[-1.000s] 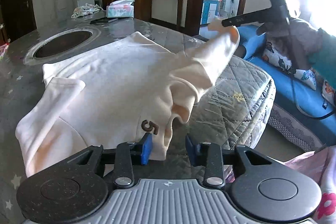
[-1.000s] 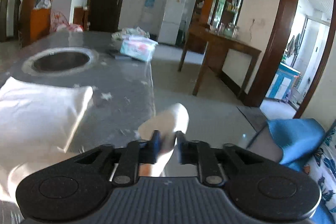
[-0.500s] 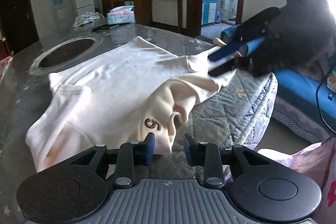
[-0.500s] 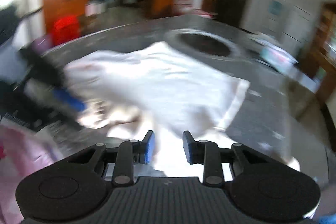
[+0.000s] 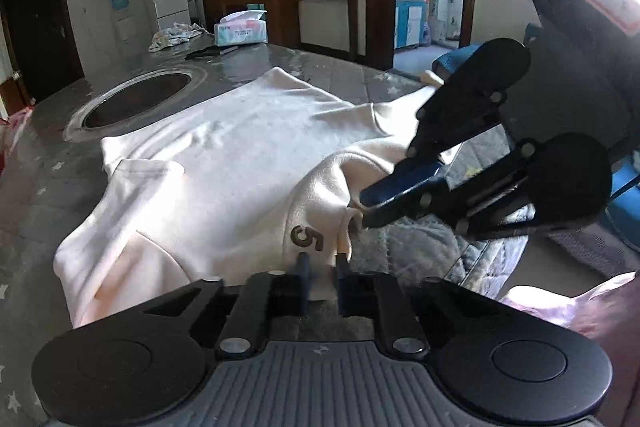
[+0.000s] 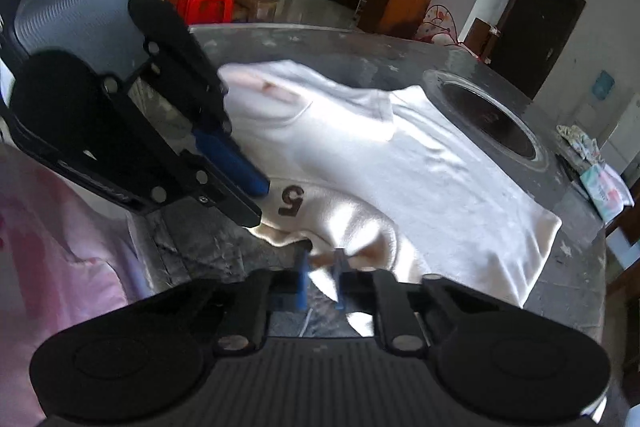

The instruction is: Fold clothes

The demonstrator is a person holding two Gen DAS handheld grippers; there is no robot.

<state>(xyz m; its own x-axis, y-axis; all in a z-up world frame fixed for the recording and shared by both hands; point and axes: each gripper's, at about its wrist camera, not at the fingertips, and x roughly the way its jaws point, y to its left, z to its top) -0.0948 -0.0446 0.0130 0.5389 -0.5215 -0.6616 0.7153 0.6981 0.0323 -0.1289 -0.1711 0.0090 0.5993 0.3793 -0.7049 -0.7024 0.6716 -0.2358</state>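
The left gripper (image 5: 320,263) has its two blue fingers close together, pinching the near hem of the cream sweatshirt (image 5: 240,155), just under a dark brown number 5 (image 5: 306,239) that is stitched or printed on the cloth. The contact itself is partly covered by the black finger mounts, so only the thin tips show. In the right wrist view the right gripper (image 6: 320,267) is also nearly closed, and its fingers nip a soft bunched fold of the same sweatshirt; this part is blurred and bright from sunlight, so the exact edge in the grip is hard to make out.

The sweatshirt lies spread on a grey quilted table cover (image 5: 420,251) with a stitched diamond pattern and small pale stars. The cloth looks thick and soft, with low wrinkles. One sleeve (image 5: 136,187) lies folded over the body on the far left side. The right side of the garment is partly hidden behind the black linkage of the right gripper.

Farther on, a round dark opening with a metal ring (image 5: 136,103) sits in the table top. Behind it stand a tissue box (image 5: 240,31) and a crumpled rag (image 5: 176,35). A pink flowered cloth (image 6: 52,267) is cut off at the frame edge.
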